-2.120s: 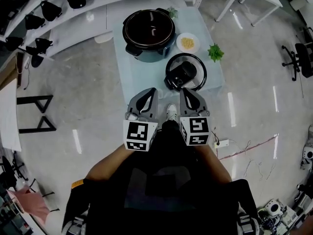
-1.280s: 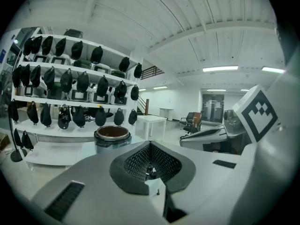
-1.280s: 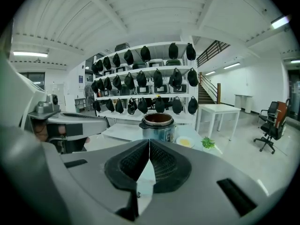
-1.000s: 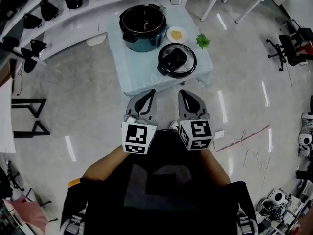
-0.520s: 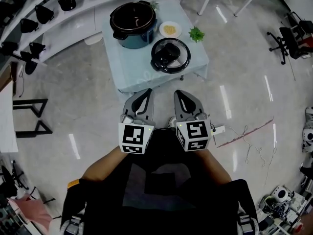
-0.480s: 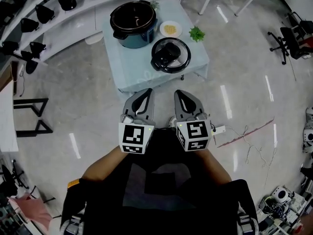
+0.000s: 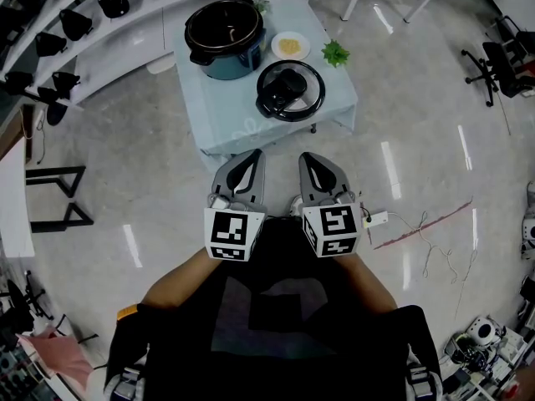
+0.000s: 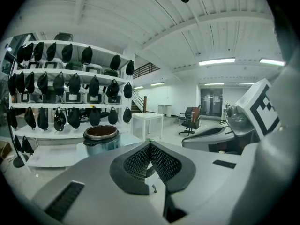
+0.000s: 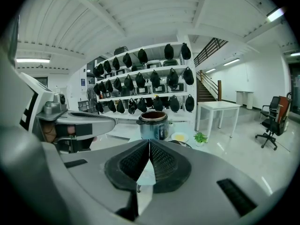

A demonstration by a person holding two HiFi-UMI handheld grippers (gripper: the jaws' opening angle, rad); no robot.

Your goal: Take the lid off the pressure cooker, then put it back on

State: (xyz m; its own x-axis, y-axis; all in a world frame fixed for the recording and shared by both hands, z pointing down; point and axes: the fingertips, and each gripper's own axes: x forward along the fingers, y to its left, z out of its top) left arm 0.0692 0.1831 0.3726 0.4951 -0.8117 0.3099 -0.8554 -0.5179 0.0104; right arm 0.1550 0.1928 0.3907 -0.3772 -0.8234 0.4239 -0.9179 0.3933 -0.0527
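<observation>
Bright ceiling strips, floor point(image 7: 150, 149) glare, fisheye edges, sharp.

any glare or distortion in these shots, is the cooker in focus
Head view: fisheye curves the shelves, light streaks glare on the glossy floor, cooker sharp. Left gripper view and right gripper view: round black corners, strong bulge, cooker clear though small.

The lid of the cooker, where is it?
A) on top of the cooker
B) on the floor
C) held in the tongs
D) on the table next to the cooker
D: the lid lies flat on the table, beside the open pressure cooker.
</observation>
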